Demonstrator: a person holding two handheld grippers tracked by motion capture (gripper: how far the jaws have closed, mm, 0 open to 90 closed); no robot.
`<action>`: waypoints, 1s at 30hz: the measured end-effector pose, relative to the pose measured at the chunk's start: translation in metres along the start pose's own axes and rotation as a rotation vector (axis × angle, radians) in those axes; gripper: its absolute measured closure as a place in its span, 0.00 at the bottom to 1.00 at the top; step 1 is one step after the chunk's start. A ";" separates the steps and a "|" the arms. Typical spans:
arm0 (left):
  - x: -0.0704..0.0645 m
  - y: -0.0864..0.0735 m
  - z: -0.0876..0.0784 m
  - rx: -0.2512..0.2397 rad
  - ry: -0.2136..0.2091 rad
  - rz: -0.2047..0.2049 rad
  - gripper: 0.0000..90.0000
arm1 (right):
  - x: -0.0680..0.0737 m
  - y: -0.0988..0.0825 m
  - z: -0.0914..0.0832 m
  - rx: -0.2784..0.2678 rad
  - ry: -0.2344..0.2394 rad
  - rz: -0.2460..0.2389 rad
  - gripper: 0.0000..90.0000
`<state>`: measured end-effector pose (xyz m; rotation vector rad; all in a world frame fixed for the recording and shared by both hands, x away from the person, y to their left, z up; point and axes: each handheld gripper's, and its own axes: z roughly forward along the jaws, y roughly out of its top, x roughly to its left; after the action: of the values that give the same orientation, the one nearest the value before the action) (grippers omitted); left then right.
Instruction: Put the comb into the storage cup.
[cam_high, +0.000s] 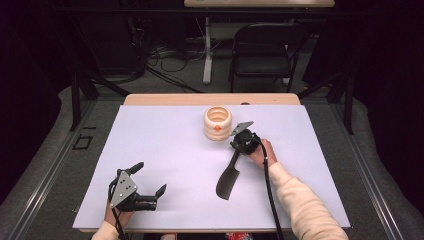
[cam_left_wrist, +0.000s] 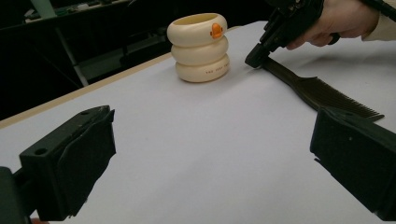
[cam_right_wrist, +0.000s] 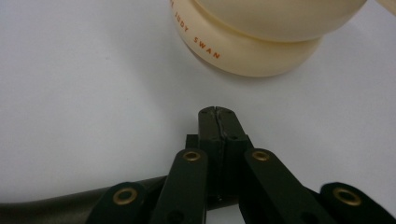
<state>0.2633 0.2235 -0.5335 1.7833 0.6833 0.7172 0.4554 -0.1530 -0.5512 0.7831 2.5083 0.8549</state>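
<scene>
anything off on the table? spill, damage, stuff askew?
Nothing stands out. The cream ribbed cup stands upright on the white table, no spill or damage visible. The dark plastic comb lies flat, its handle clamped in the right gripper. The left gripper rests open, apart from both.

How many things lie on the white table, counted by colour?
Cream: 1, the ringed holder.
Black: 1, the comb, whose handle the right claw is shut on.
Total: 2 things on the table.
</scene>
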 end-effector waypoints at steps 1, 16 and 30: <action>0.000 0.000 0.000 -0.001 0.001 0.000 0.00 | -0.001 -0.001 -0.001 0.011 -0.007 0.008 1.00; 0.000 0.000 -0.001 -0.004 0.005 0.002 0.00 | -0.009 -0.007 -0.011 0.055 -0.014 0.039 1.00; 0.000 0.000 -0.001 -0.002 0.005 0.002 0.00 | -0.012 -0.015 -0.018 0.094 -0.007 0.059 1.00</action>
<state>0.2626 0.2241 -0.5330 1.7809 0.6835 0.7236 0.4500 -0.1782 -0.5453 0.8933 2.5456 0.7570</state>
